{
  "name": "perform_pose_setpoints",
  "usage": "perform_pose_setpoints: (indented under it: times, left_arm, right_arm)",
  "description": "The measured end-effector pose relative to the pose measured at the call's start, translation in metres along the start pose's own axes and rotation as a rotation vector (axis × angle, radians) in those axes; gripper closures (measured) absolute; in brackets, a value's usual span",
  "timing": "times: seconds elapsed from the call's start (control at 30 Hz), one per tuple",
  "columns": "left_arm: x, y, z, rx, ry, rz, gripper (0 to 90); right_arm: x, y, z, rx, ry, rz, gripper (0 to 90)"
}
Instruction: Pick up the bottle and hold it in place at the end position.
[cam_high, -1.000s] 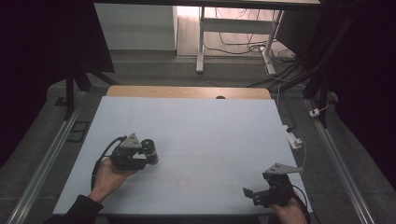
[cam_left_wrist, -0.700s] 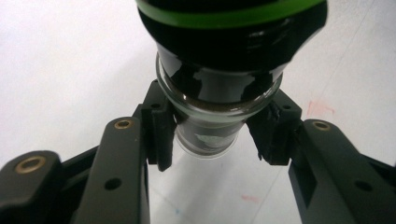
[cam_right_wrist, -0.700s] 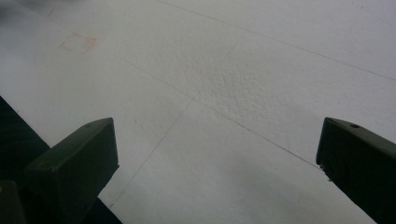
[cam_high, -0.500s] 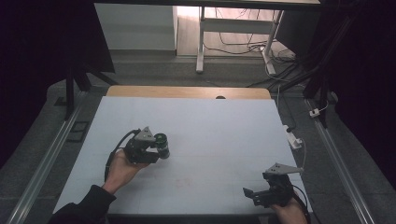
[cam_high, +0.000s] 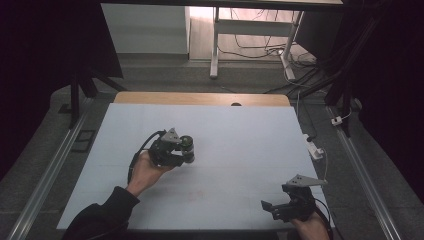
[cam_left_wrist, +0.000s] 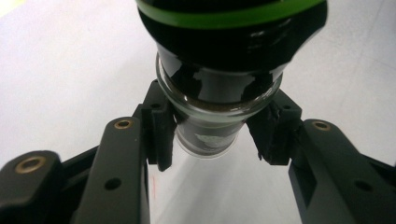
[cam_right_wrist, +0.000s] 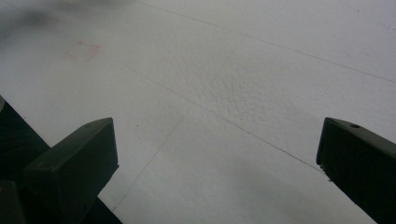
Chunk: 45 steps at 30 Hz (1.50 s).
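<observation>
Over the last second the left gripper (cam_high: 186, 150) had carried a small dark glass jar (cam_high: 186, 145) with a green-ringed lid forward and rightward over the white table (cam_high: 240, 135), toward its middle; this looked like a transport step. Its 2 jaws were clamped on the jar's neck (cam_left_wrist: 215, 100) below the lid. The right gripper (cam_high: 274, 209) rested near the table's front right corner, jaws wide apart, holding nothing.

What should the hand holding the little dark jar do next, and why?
Probably carry the jar a little farther toward the middle of the white table and set it down. The left gripper is clamped on the jar's glass body, and the right gripper is open and waiting near the front edge.
</observation>
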<state>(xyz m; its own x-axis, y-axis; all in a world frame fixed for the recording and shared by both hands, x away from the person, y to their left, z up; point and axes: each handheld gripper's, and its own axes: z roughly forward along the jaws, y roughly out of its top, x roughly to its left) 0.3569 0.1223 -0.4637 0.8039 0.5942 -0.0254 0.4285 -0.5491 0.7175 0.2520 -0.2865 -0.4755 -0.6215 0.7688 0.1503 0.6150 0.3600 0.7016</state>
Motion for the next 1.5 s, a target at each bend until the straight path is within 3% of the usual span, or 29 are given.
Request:
perform_pose_setpoints:
  times: [0.63,0.87,1.2,1.5]
  left_arm:
    - [0.010,0.032,0.052,0.015,-0.009,0.012,53.4]
    - [0.017,0.030,0.066,0.031,0.010,0.003,53.4]
    - [0.027,0.024,0.075,0.020,0.039,-0.024,53.3]
    - [0.030,0.020,0.080,0.023,0.036,-0.035,53.3]
  right_arm:
    - [0.000,0.000,0.000,0.005,0.003,-0.004,0.0]
    - [0.000,0.000,0.000,0.002,0.003,-0.002,0.0]
    - [-0.001,-0.001,0.000,-0.001,-0.007,0.006,0.0]
    - [-0.001,-0.001,0.000,-0.001,-0.005,0.007,0.0]
